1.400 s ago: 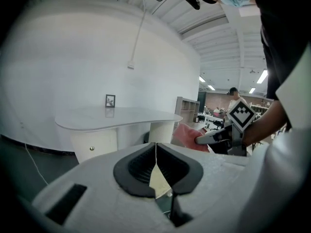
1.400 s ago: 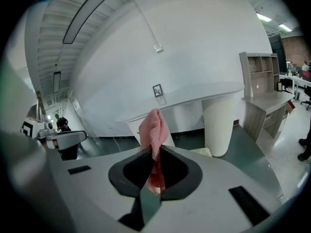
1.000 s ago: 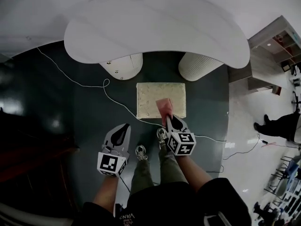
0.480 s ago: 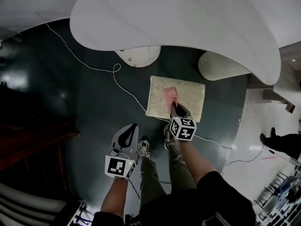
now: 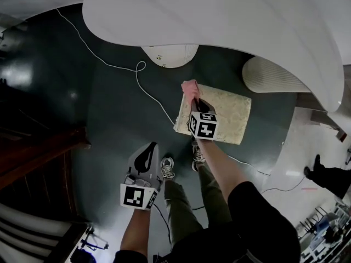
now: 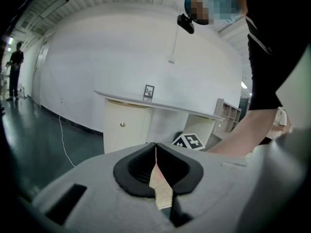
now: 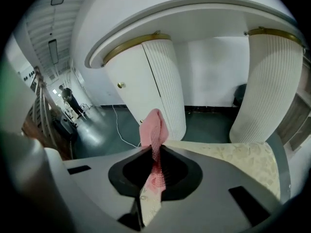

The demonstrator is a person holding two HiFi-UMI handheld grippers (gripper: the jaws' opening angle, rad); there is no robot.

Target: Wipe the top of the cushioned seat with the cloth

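Note:
The cushioned seat is a cream, patterned square pad low on the dark floor. My right gripper reaches over its far left corner and is shut on a pink cloth. In the right gripper view the cloth sticks up from between the closed jaws of that gripper, with the seat just beyond to the right. My left gripper hangs above the floor, left of the seat and apart from it. In its own view the left gripper is shut with nothing held.
A curved white counter overhangs the seat, standing on two white ribbed pedestals. A white cable snakes across the floor by the seat's left edge. My shoes stand at its near side. Dark wooden furniture is at left.
My right gripper has carried the pink cloth from the seat's near edge across the top to its far left corner. The left gripper has stayed shut beside me.

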